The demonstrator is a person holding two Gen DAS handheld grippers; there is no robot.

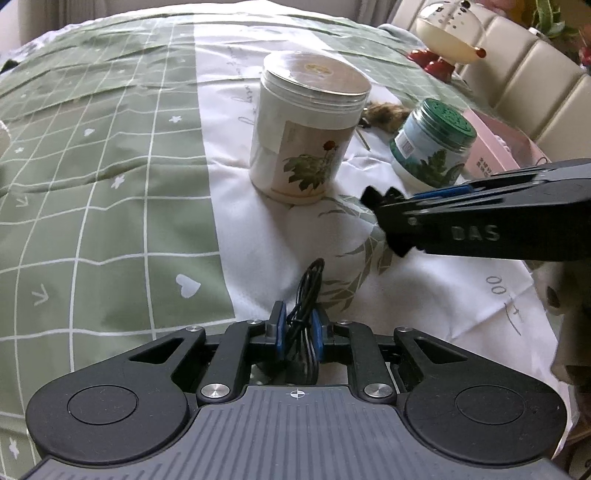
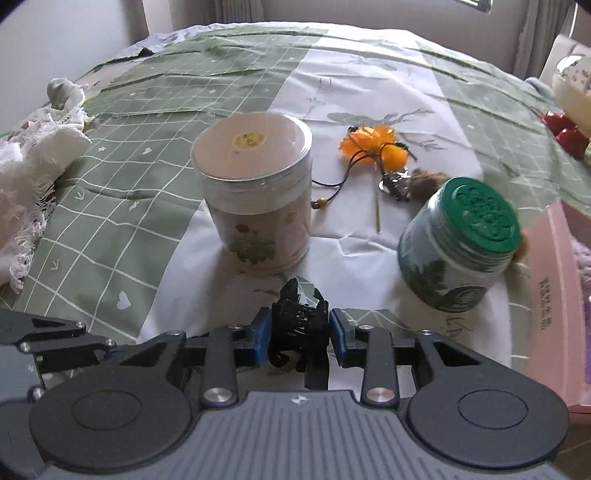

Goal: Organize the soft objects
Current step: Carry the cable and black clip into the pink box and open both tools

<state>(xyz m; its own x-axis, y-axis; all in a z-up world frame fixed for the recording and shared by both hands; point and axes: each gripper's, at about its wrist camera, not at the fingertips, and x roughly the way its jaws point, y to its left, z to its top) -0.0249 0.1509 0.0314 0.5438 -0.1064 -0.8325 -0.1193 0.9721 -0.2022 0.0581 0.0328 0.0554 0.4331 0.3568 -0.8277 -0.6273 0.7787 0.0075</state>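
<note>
Left wrist — claw pinching thin black cords

Matt cloth bedspread; glossy clear-plastic lid on paper-labelled white jar; right of it, green-lidded plastic jar; fluffy orange pompom behind.

You've got a tall white jar with a flower label standing upright mid-bedspread. Right of the jar sits a green-lidded jar, tilted in the right wrist view. Right of that, well apart from the white jar, a pink box. Far back right of the jar, a cream round toy with red feet, against padded seat backs.
</note>
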